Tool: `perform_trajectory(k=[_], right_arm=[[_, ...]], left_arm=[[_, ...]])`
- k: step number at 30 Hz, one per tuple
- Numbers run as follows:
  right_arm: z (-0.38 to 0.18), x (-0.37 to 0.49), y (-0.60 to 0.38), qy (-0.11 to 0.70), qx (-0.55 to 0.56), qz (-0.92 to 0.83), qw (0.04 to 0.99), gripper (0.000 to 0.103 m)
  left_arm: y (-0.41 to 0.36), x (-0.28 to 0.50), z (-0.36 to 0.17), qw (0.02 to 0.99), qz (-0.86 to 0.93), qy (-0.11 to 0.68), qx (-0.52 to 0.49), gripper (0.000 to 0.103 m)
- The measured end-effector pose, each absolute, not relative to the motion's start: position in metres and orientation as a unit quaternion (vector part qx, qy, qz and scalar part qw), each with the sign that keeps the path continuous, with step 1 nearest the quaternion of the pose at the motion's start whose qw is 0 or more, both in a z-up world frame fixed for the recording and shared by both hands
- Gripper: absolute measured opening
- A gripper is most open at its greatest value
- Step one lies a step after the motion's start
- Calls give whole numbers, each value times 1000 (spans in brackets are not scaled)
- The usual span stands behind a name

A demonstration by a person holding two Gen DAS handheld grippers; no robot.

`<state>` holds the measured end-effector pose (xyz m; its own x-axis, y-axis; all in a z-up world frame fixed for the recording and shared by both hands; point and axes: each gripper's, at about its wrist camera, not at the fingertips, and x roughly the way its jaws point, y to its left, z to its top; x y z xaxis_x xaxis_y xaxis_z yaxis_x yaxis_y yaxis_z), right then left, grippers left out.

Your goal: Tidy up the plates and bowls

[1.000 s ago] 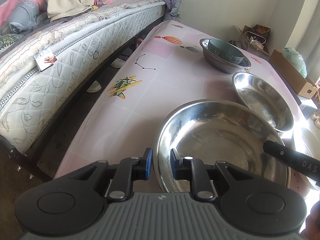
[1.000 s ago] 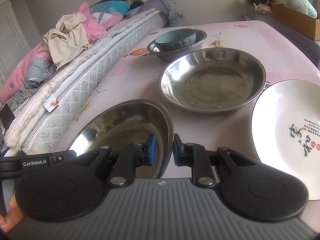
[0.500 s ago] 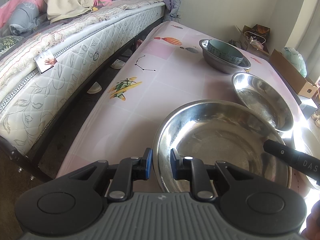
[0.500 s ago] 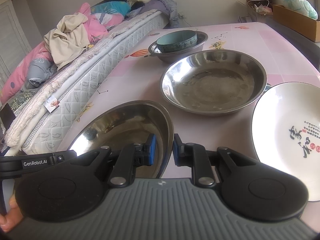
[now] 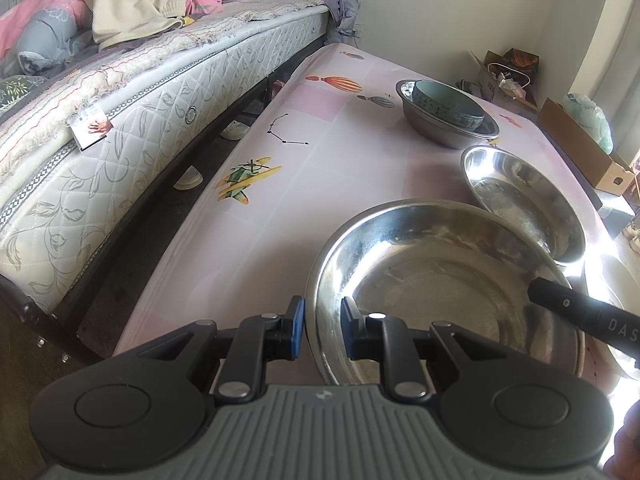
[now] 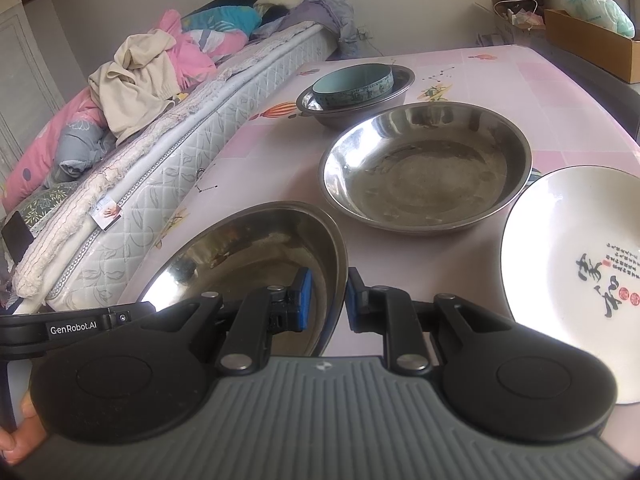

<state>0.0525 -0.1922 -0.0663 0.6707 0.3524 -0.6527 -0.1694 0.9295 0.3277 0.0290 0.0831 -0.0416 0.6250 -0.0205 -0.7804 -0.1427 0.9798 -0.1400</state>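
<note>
A large steel bowl [image 5: 440,288] [image 6: 248,248] is nearest on the pink table [image 5: 320,160]. My left gripper [image 5: 322,322] is shut on its left rim, one pad inside and one outside. My right gripper [image 6: 328,300] is shut on the opposite rim in the same way. Beyond it lies a second wide steel bowl [image 5: 520,200] [image 6: 424,176]. Farther back, a teal bowl [image 5: 448,100] [image 6: 352,80] sits inside a smaller steel bowl [image 5: 436,128] [image 6: 400,88]. A white plate [image 6: 568,264] with black characters lies at the right.
A bed [image 5: 140,100] piled with bedding and clothes runs along the table's left side, with a dark gap and slippers between. Cardboard boxes [image 5: 584,148] and bags stand on the floor past the table's far right corner. A hand [image 6: 20,432] shows at the lower left.
</note>
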Motion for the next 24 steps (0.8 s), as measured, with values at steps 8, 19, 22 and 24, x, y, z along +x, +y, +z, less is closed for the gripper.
perform_trajectory(k=[8,19,22,24], right_arm=[[-66,51,-194,377,123,143,907,18],[-61,48,-199,370,132,140,909,18],[-58,48,-202,366,135,137,911,18],[-56,48,-206,363,139,133,912,18]], left_arm=[[81,29,-40,897,32,431,-93,19],[76,30,-34,901,26,424,-88,19],[71,33,-31,903,19,420,-83,19],[67,37,-28,905,14,418,-81,19]])
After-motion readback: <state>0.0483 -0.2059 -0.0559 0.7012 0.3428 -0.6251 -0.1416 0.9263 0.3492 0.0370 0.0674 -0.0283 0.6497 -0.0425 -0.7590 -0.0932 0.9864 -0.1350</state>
